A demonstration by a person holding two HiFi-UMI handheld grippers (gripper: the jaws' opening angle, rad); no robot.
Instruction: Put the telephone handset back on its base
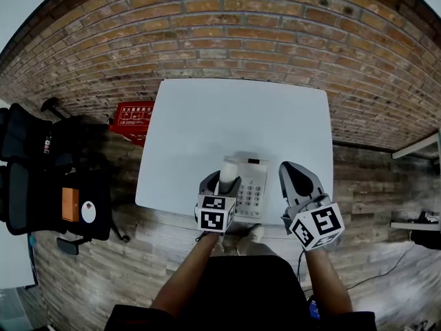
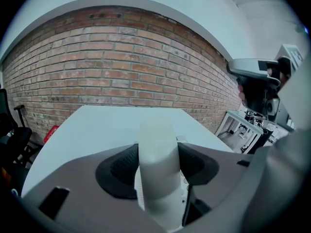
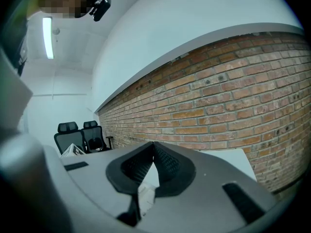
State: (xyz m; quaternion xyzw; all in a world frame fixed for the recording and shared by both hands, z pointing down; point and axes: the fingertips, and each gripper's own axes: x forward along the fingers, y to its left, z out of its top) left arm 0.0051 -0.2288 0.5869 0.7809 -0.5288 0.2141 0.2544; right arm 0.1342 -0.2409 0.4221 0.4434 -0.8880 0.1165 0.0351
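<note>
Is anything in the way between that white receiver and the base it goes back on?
Nothing visible. The left claw holds the white plastic handset over the left side of the white keypad telephone base; the shut, empty right claw sits beside the base, not over it.

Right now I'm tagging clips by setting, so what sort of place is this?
Probably an office: a white table carrying a desk phone, black swivel chairs beside it, all against a bare brick wall.
</note>
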